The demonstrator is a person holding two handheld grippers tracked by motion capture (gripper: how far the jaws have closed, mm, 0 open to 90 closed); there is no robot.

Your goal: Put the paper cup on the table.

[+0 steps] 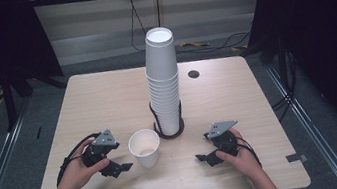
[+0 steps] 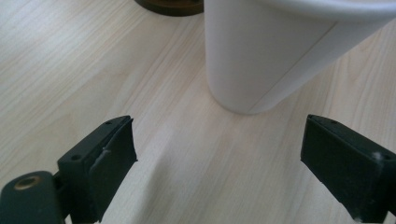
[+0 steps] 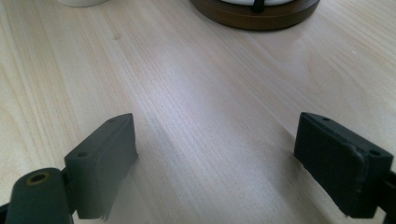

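A single white paper cup [image 1: 144, 147] stands upright on the wooden table [image 1: 106, 98], just in front of a tall stack of white cups [image 1: 163, 82] in a dark round holder [image 1: 169, 130]. My left gripper [image 1: 119, 169] lies low on the table just left of the single cup, open. In the left gripper view the cup [image 2: 280, 51] rises just ahead of the gripper [image 2: 219, 140], beyond its tips and toward the right jaw, not between the pads. My right gripper [image 1: 205, 159] rests right of the cup, open [image 3: 215, 140] over bare wood, facing the holder's base [image 3: 254, 14].
A dark cable hole [image 1: 194, 74] sits in the table behind the stack on the right. Tape strips mark the near corners [image 1: 294, 157]. Dark frames and curtains flank the table, and cables run on the floor behind it.
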